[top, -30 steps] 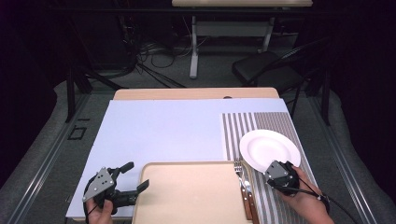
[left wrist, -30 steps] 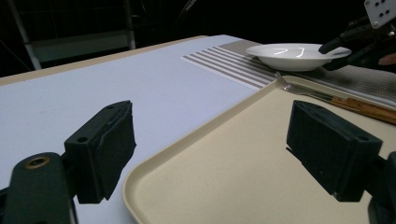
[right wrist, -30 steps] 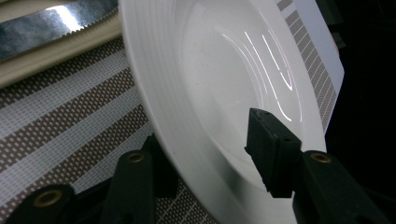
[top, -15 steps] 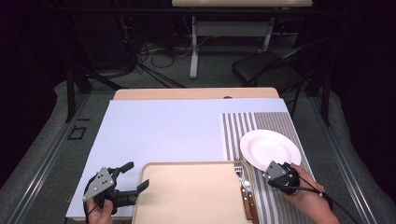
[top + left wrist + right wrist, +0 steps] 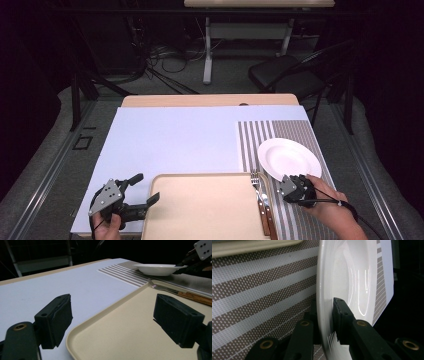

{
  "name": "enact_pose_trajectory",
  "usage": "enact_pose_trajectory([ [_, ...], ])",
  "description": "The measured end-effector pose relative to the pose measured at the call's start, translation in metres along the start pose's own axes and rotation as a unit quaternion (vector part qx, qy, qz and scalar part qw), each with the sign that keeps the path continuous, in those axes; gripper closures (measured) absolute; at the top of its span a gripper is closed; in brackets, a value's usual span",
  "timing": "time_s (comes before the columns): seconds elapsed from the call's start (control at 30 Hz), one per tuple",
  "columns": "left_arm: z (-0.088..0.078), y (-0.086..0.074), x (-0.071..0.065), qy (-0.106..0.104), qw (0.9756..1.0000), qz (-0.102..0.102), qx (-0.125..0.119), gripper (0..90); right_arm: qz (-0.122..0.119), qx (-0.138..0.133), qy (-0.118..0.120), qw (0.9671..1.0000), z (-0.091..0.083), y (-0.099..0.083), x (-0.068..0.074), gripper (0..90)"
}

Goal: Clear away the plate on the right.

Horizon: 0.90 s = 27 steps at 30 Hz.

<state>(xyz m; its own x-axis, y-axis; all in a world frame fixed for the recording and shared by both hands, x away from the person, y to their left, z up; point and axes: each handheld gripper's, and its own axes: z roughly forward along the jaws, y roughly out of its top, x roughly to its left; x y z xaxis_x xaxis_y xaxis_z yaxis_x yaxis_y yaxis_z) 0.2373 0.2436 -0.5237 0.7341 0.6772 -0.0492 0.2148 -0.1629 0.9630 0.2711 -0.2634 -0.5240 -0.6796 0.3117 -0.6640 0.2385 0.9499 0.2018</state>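
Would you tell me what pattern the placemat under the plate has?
Brown and pale stripes on the woven placemat, clearest in the right gripper view.

Dim room, far side in shadow. Grey carpeted floor (image 5: pixel 45 165). Wooden table (image 5: pixel 210 100) under a pale blue sheet (image 5: pixel 170 140). Far centre: second table (image 5: pixel 257 4) on a white pedestal leg (image 5: pixel 207 47). Far right: black chair (image 5: pixel 290 75). Far left: tangled cables (image 5: pixel 160 55).

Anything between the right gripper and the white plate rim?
Nothing visible. The right gripper already has the round white ceramic plate rim between its jaws, which have just been closing; its pads sit against the rim at the plate's near edge on the striped placemat.
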Motion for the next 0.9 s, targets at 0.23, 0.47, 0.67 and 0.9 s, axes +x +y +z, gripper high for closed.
enact_pose_trajectory([
  [0.23, 0.0, 0.0, 0.0, 0.001, 1.0, -0.002, 0.002, 15.7, -0.028, -0.013, -0.016, 0.9994, 0.002, 0.002, 0.003, 81.9],
  [0.47, 0.0, 0.0, 0.0, 0.002, 1.0, -0.003, 0.0, 15.7, -0.036, -0.015, -0.02, 0.999, 0.002, 0.001, 0.005, 82.1],
  [0.67, 0.001, 0.0, 0.0, 0.003, 1.0, -0.004, 0.0, 15.7, -0.015, -0.028, -0.016, 0.9994, -0.006, 0.001, 0.001, 82.2],
  [0.9, 0.0, 0.0, 0.0, 0.003, 1.0, -0.004, 0.0, 15.7, -0.003, -0.04, -0.036, 0.9986, -0.031, 0.003, -0.002, 82.2],
])
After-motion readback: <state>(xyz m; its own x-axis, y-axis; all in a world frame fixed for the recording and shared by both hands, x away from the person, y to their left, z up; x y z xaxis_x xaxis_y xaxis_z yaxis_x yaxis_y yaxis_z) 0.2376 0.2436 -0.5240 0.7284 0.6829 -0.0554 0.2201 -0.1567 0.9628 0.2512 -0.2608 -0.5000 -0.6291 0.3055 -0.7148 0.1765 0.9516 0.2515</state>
